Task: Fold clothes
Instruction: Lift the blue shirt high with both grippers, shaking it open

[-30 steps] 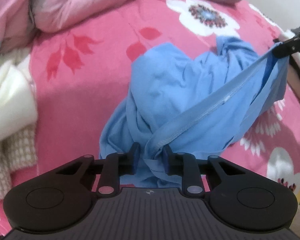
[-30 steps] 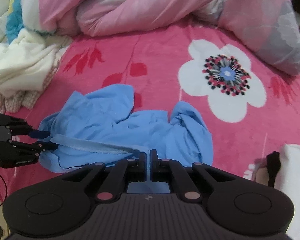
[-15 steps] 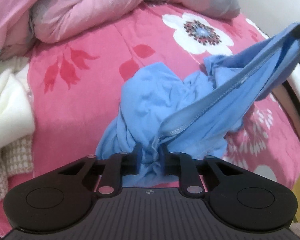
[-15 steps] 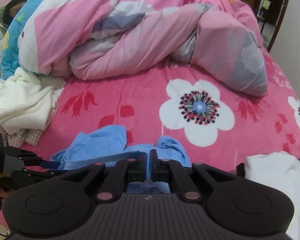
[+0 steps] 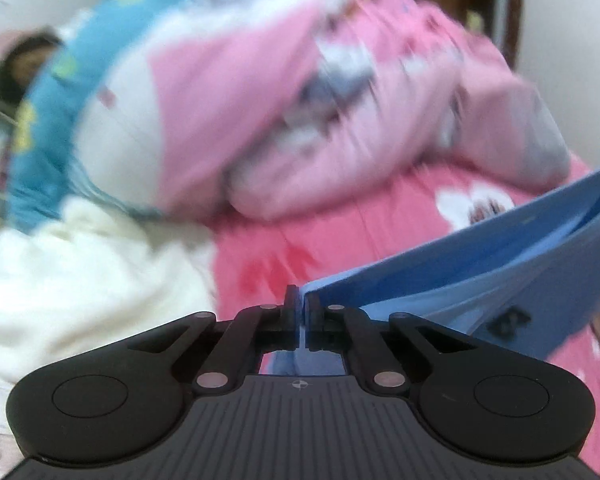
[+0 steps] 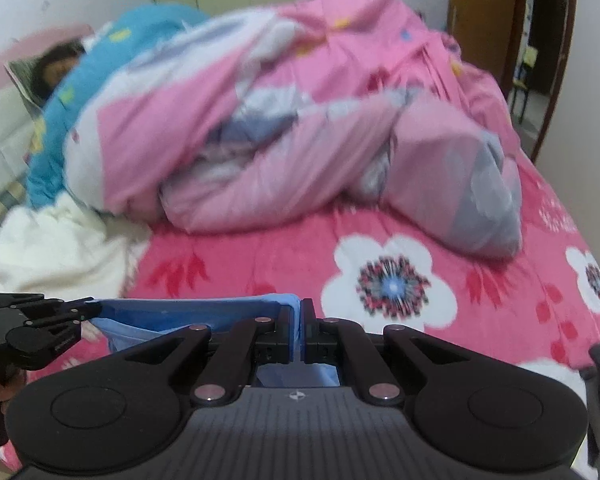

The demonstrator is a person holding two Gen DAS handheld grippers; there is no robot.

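Note:
A light blue garment is lifted off the pink flowered bed and stretched between both grippers. My left gripper is shut on one end of its hem; the cloth runs up to the right edge of that view. My right gripper is shut on the other end, and the blue cloth runs left to the left gripper, seen at the left edge. The rest of the garment hangs below, hidden by the gripper bodies.
A bunched pink and grey quilt lies across the back of the bed. White clothes are piled at the left. A blue quilt covers a person lying at the far left. A wooden door is at the back right.
Both grippers have risen and tilted up, lifting the blue garment off the bed. The hem, slack and crumpled on the bed before, is now pulled straight between them.

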